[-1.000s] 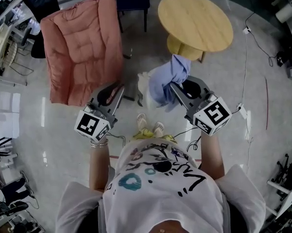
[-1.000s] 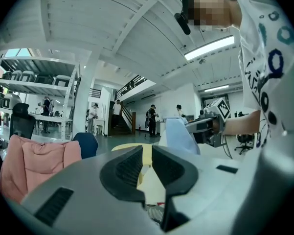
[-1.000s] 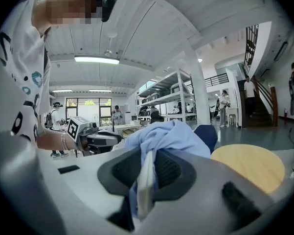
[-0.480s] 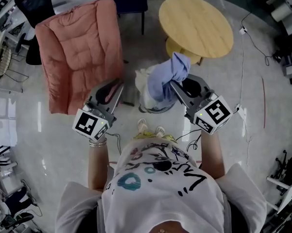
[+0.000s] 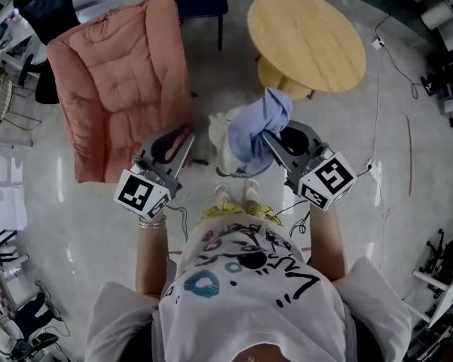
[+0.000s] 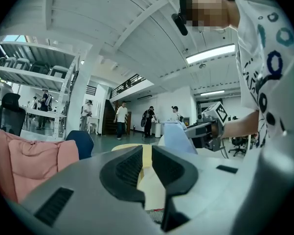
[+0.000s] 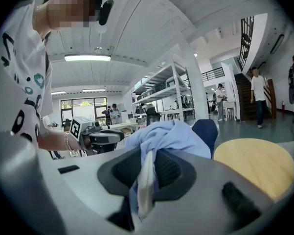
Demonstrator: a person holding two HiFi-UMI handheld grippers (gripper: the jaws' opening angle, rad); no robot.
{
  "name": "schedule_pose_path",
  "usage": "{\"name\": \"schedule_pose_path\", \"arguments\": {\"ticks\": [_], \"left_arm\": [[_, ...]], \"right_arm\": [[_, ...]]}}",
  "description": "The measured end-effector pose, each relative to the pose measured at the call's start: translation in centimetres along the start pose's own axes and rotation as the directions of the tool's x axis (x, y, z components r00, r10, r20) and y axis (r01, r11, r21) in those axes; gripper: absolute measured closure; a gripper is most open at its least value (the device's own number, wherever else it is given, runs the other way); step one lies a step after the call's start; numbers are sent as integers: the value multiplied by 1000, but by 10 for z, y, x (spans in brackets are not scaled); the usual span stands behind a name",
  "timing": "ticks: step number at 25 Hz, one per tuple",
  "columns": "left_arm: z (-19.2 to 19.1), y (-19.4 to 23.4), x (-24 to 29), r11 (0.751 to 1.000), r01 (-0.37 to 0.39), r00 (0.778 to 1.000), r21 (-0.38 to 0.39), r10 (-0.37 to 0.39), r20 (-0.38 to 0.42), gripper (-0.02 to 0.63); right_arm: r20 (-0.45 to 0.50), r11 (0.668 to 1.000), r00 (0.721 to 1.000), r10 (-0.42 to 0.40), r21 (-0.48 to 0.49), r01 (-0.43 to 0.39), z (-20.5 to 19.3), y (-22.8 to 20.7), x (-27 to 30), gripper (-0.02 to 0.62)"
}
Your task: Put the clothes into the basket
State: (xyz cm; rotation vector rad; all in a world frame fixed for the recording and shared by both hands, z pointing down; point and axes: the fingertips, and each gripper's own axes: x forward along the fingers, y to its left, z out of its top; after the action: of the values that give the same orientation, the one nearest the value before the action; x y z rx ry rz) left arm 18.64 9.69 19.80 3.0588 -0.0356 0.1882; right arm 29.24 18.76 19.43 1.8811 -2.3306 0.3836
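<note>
In the head view, a light blue garment (image 5: 261,121) hangs bunched from my right gripper (image 5: 266,136), which is shut on a fold of it. In the right gripper view the blue garment (image 7: 172,135) fills the gap between the pads of the right gripper (image 7: 149,161). The garment hangs right over a pale basket (image 5: 238,170) on the floor, which holds some white cloth. My left gripper (image 5: 183,136) is level beside it, to the left of the basket. Its pads stand a narrow gap apart with nothing between them in the left gripper view (image 6: 147,153).
A pink quilted armchair (image 5: 119,74) stands at the left, close to my left gripper. A round wooden table (image 5: 306,30) stands beyond the basket at the right. Cables (image 5: 378,111) trail over the glossy floor on the right. Several people stand far off in the hall.
Both grippers and the blue garment have come forward, so the basket now sits closer to my feet, under the garment. The right gripper's hold looks the same.
</note>
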Motion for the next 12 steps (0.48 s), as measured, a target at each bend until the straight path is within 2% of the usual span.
{"name": "schedule_pose_path", "arguments": {"ticks": [9,12], "left_arm": [[-22,5,31,998,-24,1000,-60,23,-18,541],[-36,0,42,997,-26,998,-75,22,-59,541]], "right_arm": [[-59,998,997,41,51,-38,-36,-24,9,518],[-79,997,996,45,64,-40,-51,-33,7,518]]}}
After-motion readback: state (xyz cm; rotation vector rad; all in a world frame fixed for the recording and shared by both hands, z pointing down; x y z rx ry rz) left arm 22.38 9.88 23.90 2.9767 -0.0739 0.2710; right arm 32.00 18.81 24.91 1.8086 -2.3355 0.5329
